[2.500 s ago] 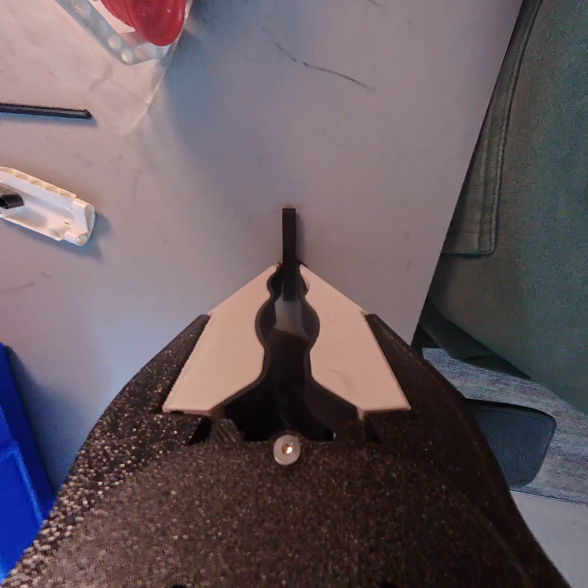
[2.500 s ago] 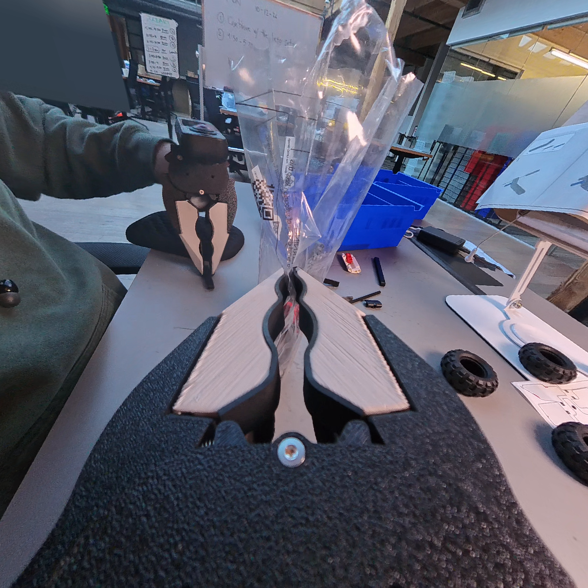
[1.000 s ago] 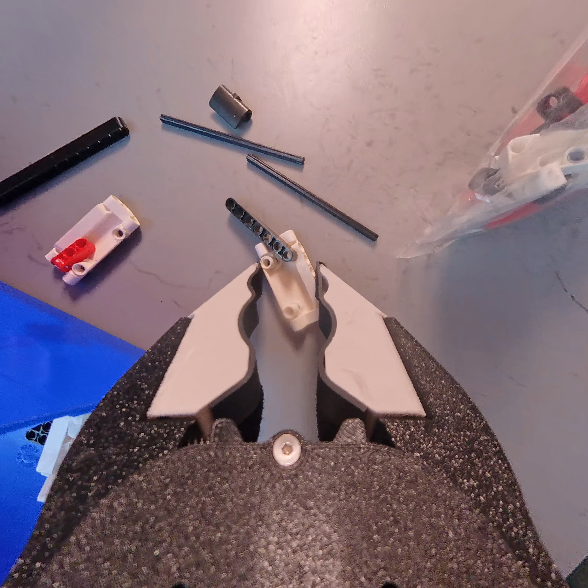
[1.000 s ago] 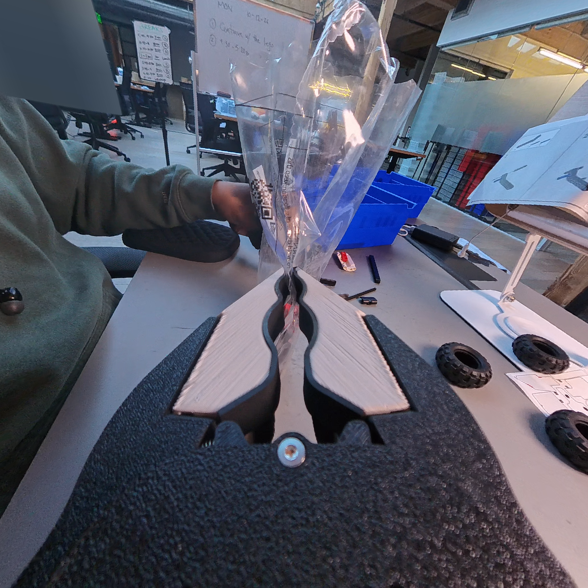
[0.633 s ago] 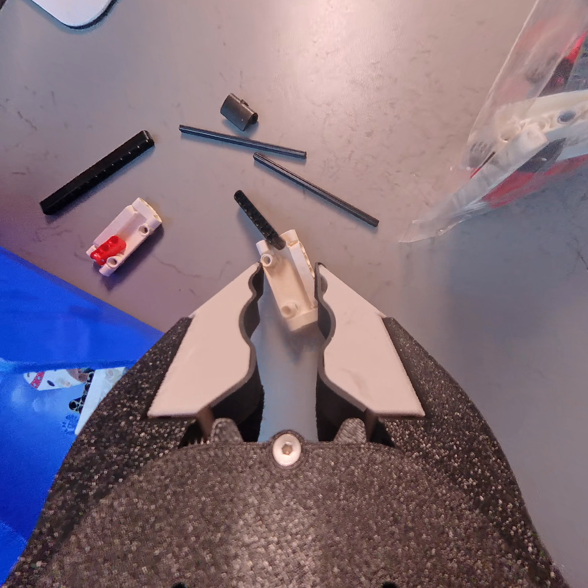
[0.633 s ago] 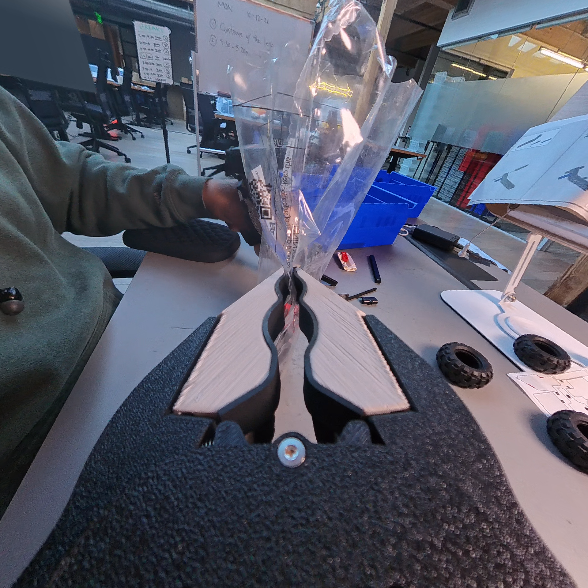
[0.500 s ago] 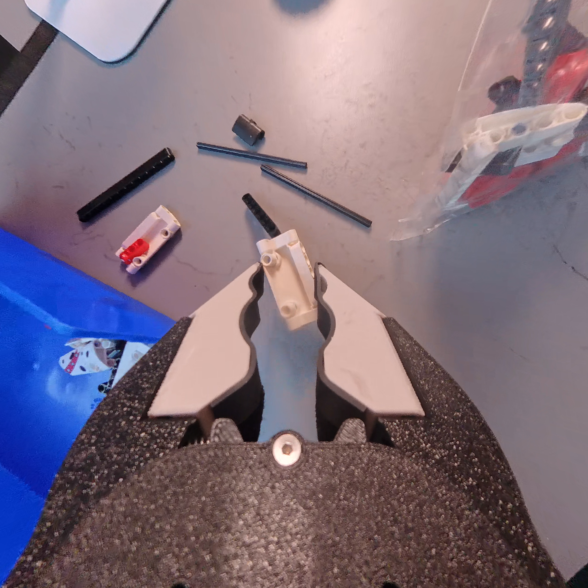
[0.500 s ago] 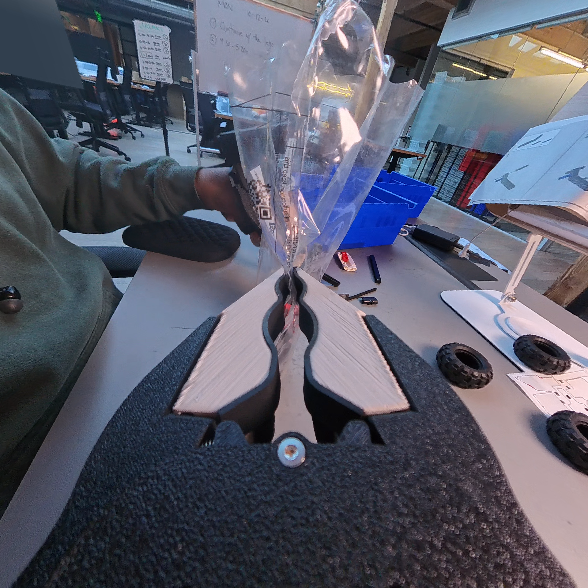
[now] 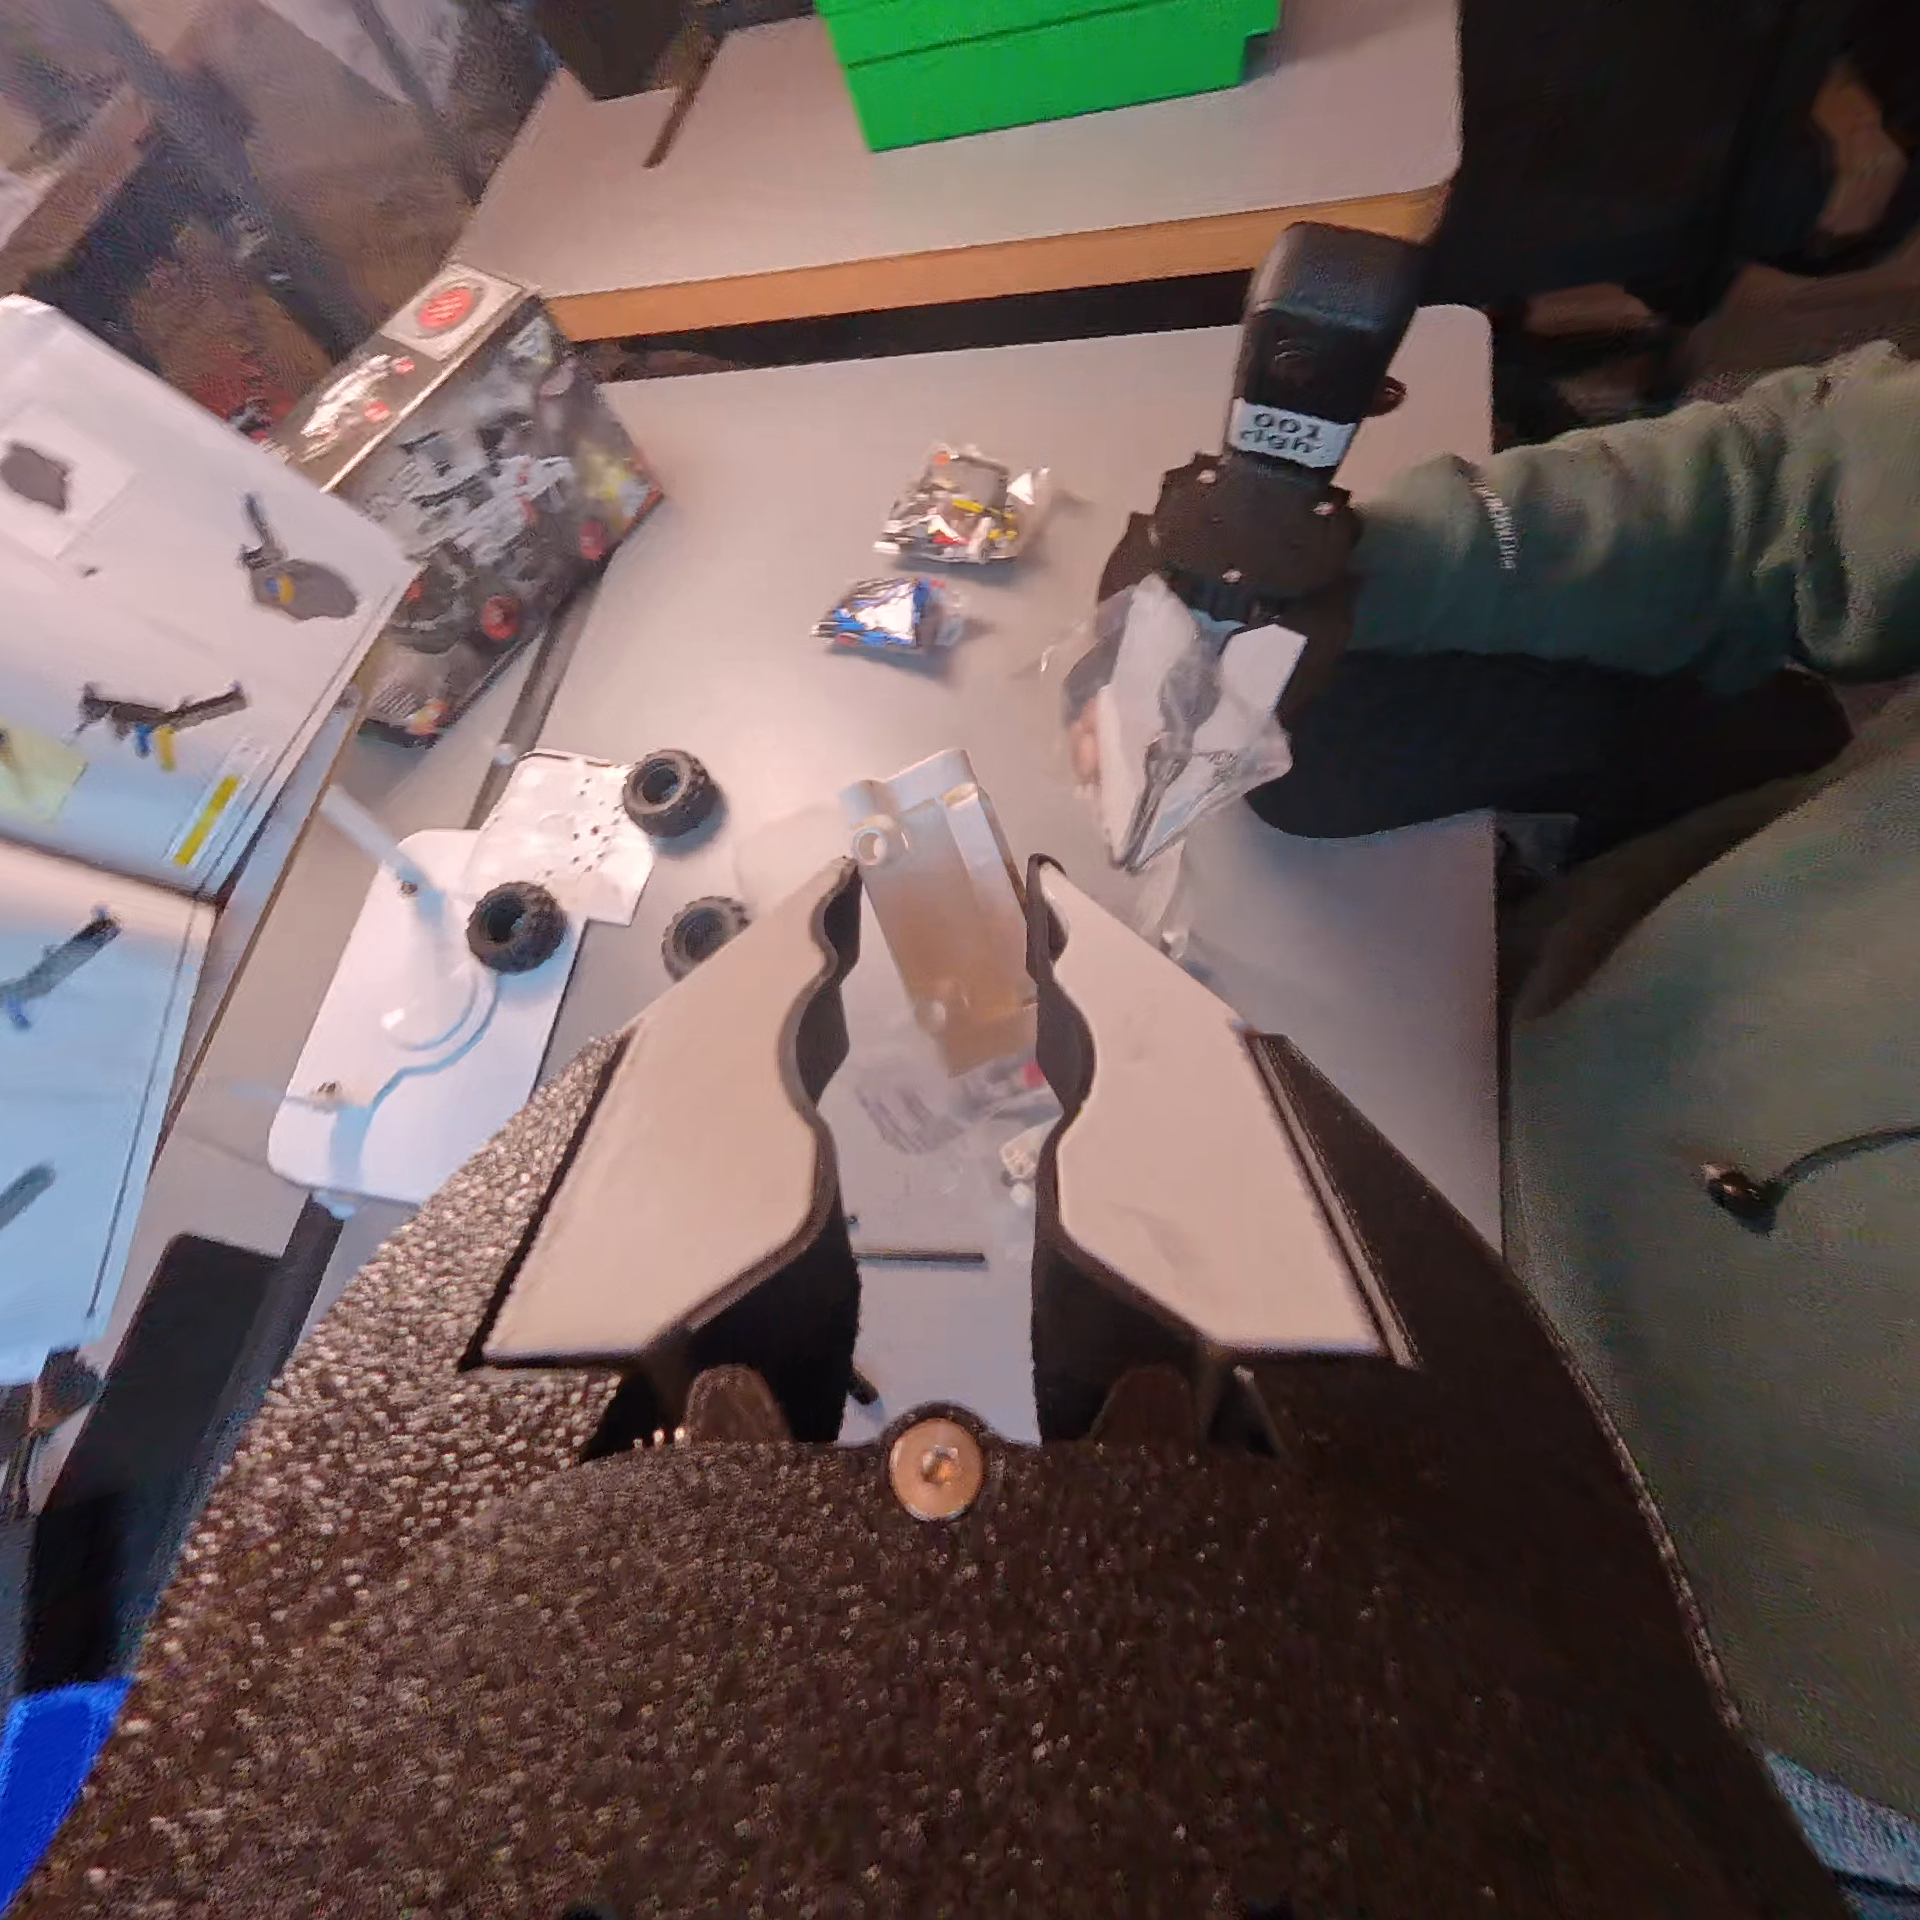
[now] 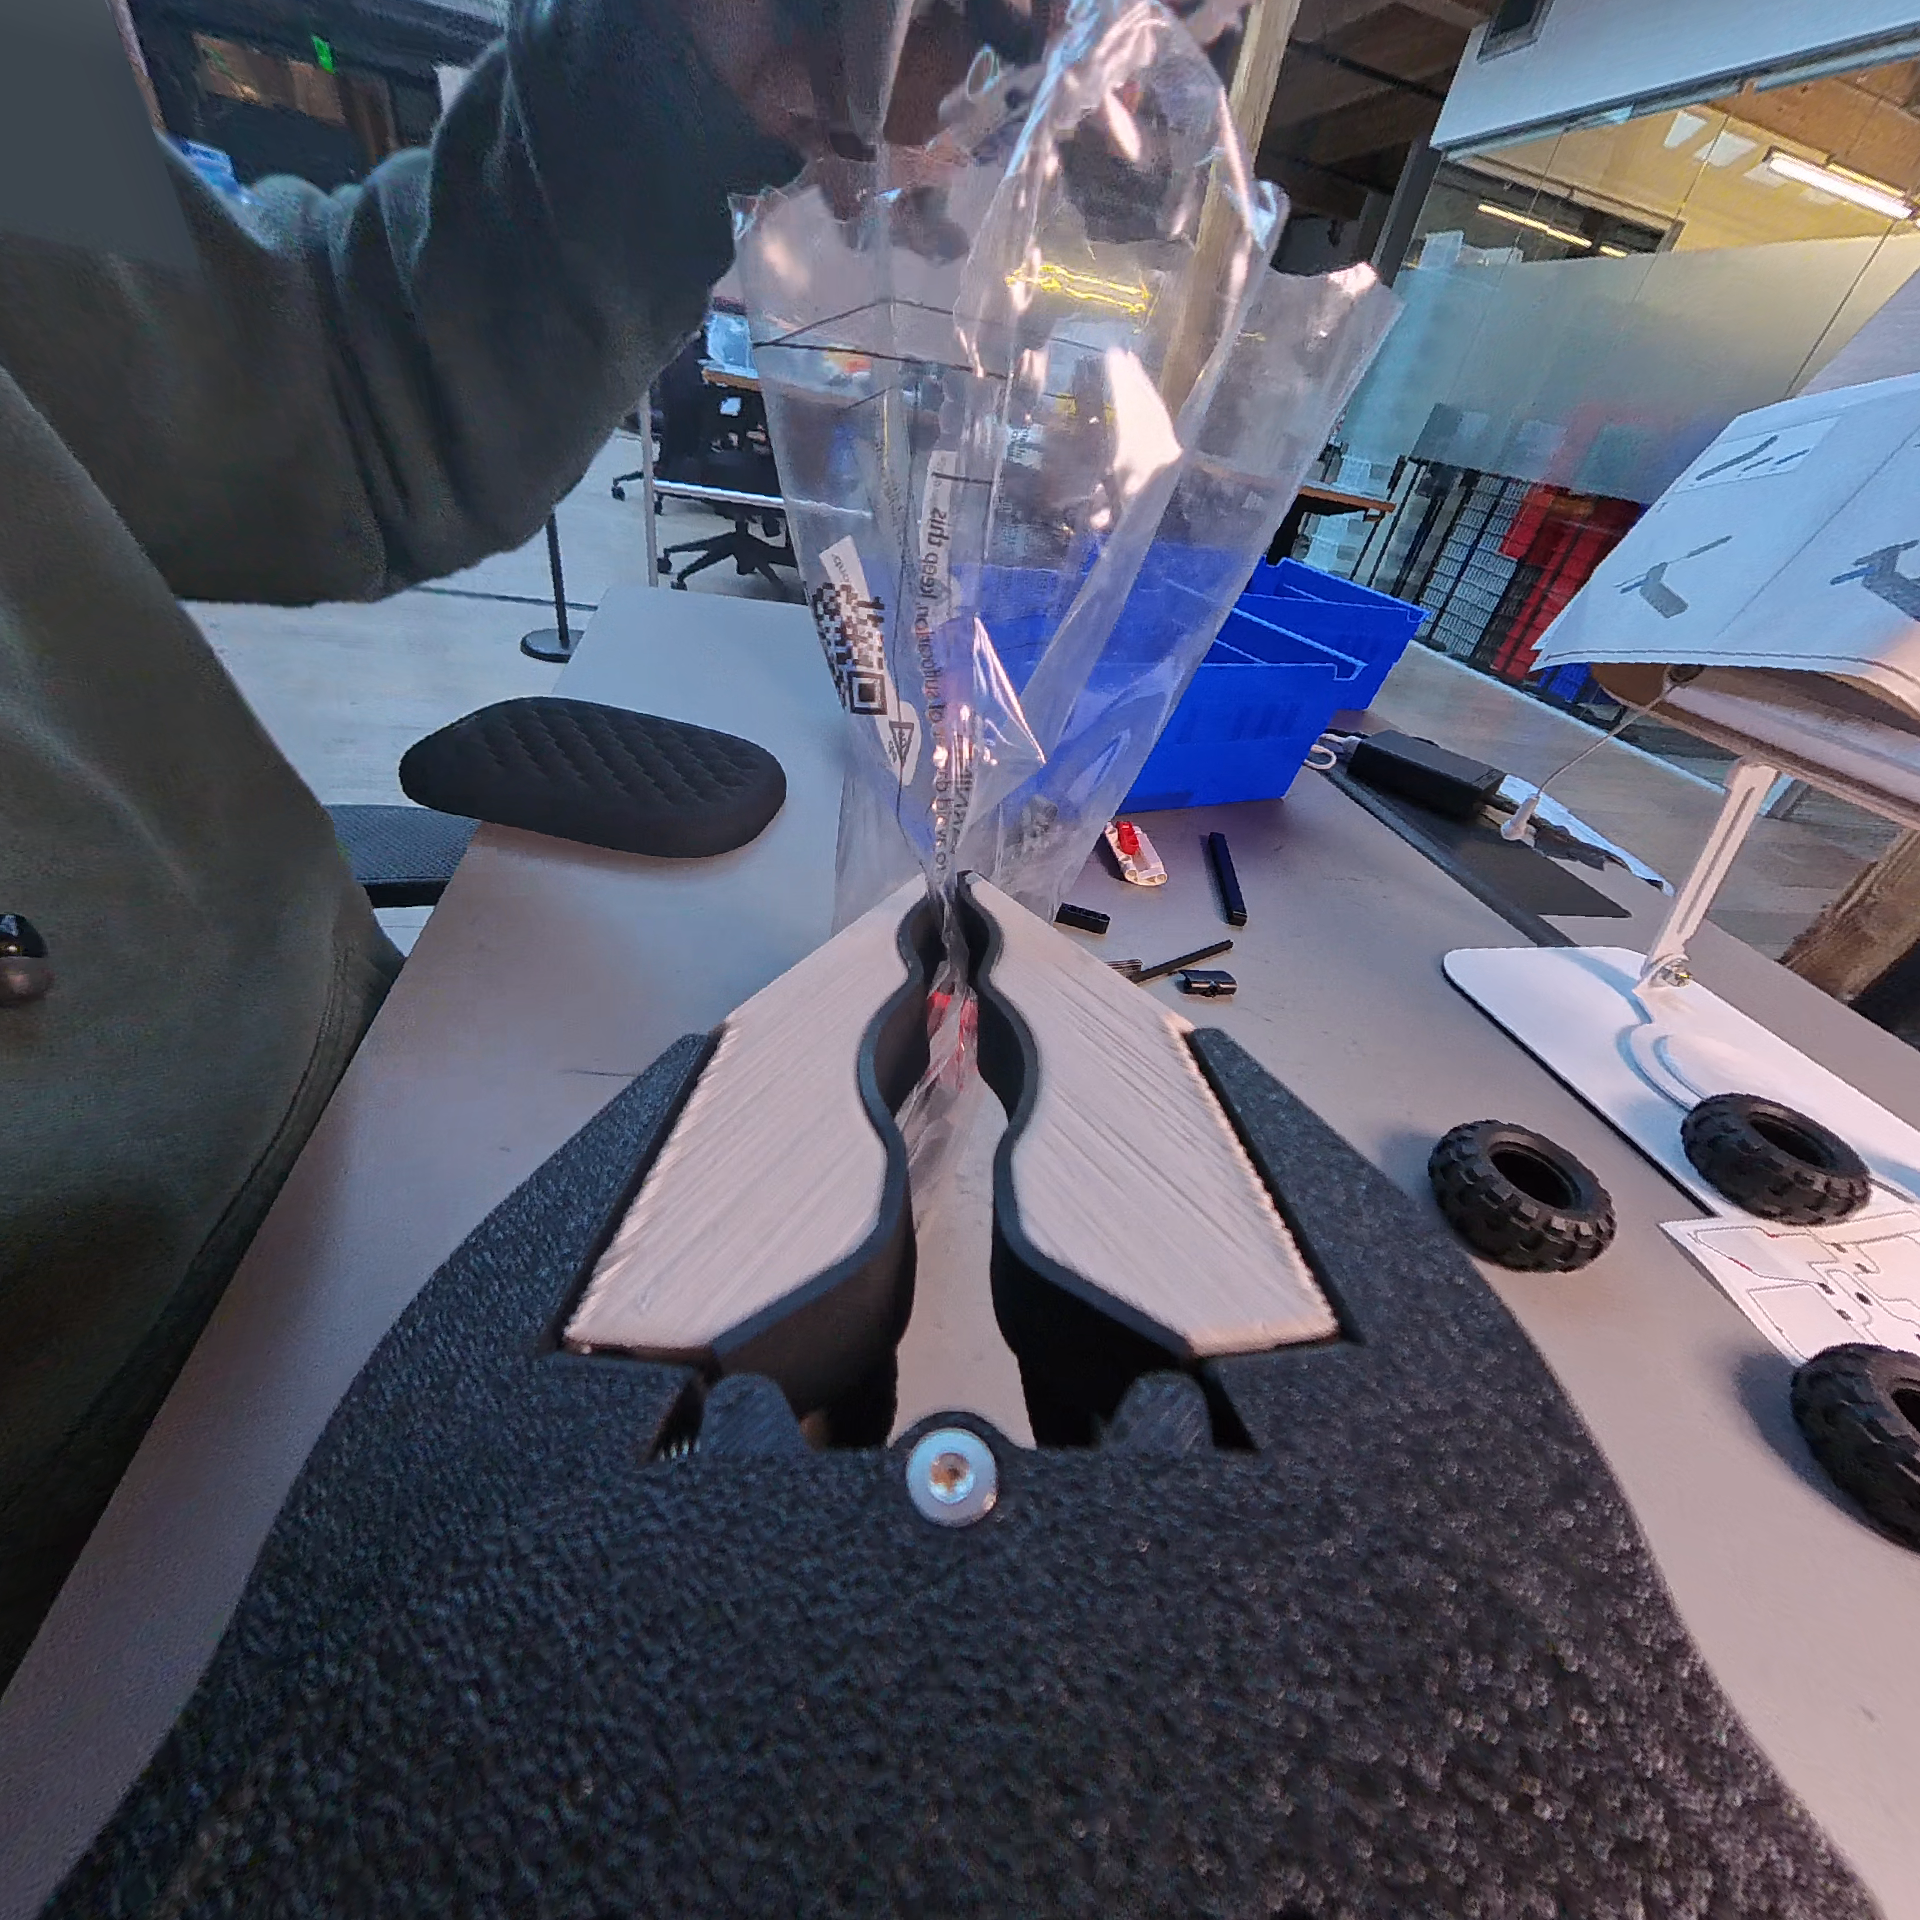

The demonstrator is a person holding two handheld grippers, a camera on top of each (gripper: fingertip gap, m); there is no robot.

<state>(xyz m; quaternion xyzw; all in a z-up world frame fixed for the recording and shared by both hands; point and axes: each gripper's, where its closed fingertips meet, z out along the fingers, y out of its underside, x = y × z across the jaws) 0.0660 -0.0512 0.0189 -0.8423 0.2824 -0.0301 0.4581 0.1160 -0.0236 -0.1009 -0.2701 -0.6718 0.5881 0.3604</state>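
Left gripper [image 9: 943,883] pinches a white building-brick piece [image 9: 951,925] mid-frame, high above the desk [image 9: 790,499]. Right gripper [image 10: 958,902] clamps the clear plastic bag [image 10: 1039,468] at centre, upright. That skewed, edge-only grip could let the piece slip.

Left gripper [image 9: 943,883] raised, right gripper [image 10: 954,894] clamped.
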